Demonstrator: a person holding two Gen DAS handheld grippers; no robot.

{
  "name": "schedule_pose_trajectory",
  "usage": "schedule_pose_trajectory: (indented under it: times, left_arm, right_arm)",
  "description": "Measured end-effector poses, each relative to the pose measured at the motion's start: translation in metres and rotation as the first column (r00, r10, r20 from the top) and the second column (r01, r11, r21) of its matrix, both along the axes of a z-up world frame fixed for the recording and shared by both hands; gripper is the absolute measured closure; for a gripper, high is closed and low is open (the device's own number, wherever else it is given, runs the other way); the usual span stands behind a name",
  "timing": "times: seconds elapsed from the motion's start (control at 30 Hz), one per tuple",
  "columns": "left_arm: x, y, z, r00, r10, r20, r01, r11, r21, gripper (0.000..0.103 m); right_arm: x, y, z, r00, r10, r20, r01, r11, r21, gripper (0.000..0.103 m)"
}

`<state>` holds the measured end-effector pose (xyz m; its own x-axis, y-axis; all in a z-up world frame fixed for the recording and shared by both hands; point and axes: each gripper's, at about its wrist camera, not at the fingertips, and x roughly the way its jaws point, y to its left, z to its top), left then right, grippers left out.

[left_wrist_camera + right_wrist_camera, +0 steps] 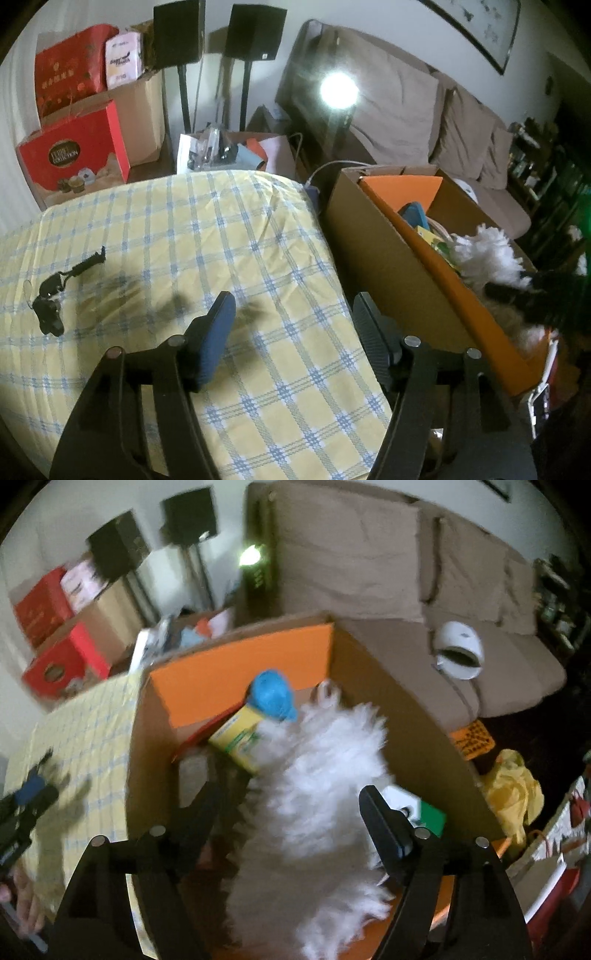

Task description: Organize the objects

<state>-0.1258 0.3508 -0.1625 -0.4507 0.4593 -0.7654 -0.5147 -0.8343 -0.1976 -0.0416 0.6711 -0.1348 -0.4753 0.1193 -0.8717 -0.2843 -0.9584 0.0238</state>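
A cardboard box (369,251) with orange inner flaps stands against the table's right edge. In it lie a white fluffy duster (325,768), a yellow carton (240,738) and a blue-topped item (273,698). My right gripper (291,794) hangs over the box, its jaws wide, with the duster's fluff lying loosely between the fingers. My left gripper (294,301) is open and holds nothing, above the yellow checked tablecloth (166,229) beside the box. A small black gadget (51,295) lies on the cloth at the far left.
Behind the box is a beige sofa (369,572) with a white object (460,651) on its seat. Red gift boxes (74,147), a carton and two speakers on stands (255,33) crowd the far left. A yellow bag (513,794) and paper bags sit on the floor at right.
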Motion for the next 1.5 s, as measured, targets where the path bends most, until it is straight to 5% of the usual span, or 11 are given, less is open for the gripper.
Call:
schedule_pose_trajectory:
  times: [0.13, 0.2, 0.23, 0.4, 0.67, 0.73, 0.9, 1.17, 1.23, 1.37, 1.5]
  left_arm:
    - [0.001, -0.001, 0.002, 1.000, 0.003, 0.004, -0.003, 1.000, 0.000, 0.039]
    - [-0.001, -0.001, 0.006, 1.000, 0.003, 0.001, -0.003, 1.000, 0.007, 0.039]
    - [-0.002, -0.001, 0.009, 1.000, -0.001, -0.002, 0.001, 1.000, 0.006, 0.039]
    - [-0.005, -0.004, 0.028, 0.999, 0.015, -0.033, -0.014, 0.999, 0.039, 0.039]
    - [-0.018, 0.022, 0.069, 0.997, -0.030, -0.076, 0.036, 0.997, 0.074, 0.036]
    - [-0.019, 0.037, 0.083, 0.993, -0.073, -0.092, 0.081, 0.993, 0.087, 0.005]
    - [-0.014, 0.090, 0.095, 0.973, -0.169, -0.157, 0.167, 0.986, -0.026, 0.000]
    - [0.007, 0.150, 0.070, 0.948, -0.294, -0.123, 0.287, 0.955, -0.075, 0.000]
    - [0.006, 0.161, 0.060, 0.941, -0.322, -0.108, 0.318, 0.947, -0.051, 0.000]
    - [-0.010, 0.183, 0.040, 0.966, -0.256, -0.023, 0.252, 0.963, -0.099, 0.003]
    - [-0.006, 0.191, 0.032, 0.954, -0.296, -0.042, 0.293, 0.953, -0.076, 0.003]
  right_arm:
    - [-0.012, -0.029, -0.009, 0.993, 0.115, 0.039, -0.117, 0.992, 0.056, 0.044]
    - [-0.016, -0.030, -0.007, 0.994, 0.108, -0.002, -0.108, 0.994, 0.017, 0.080]
    - [-0.016, -0.028, -0.008, 0.995, 0.101, -0.014, -0.102, 0.995, -0.017, 0.089]
    - [-0.016, -0.024, -0.013, 0.996, 0.075, 0.038, -0.077, 0.996, 0.051, 0.093]
    - [0.007, -0.003, 0.027, 0.988, -0.058, -0.143, 0.079, 0.986, 0.144, 0.042]
    - [0.016, 0.001, 0.040, 0.976, -0.095, -0.197, 0.132, 0.975, 0.181, 0.030]
    - [0.027, 0.018, 0.047, 0.957, -0.155, -0.246, 0.191, 0.973, 0.133, 0.001]
    - [0.026, 0.039, 0.041, 0.955, -0.224, -0.195, 0.244, 0.966, 0.087, 0.001]
    - [0.028, 0.039, 0.045, 0.950, -0.245, -0.193, 0.272, 0.954, 0.130, 0.001]
    - [0.027, 0.040, 0.048, 0.927, -0.324, -0.189, 0.361, 0.909, 0.208, 0.001]
    - [0.012, 0.043, 0.048, 0.940, -0.332, -0.077, 0.339, 0.885, 0.318, 0.001]
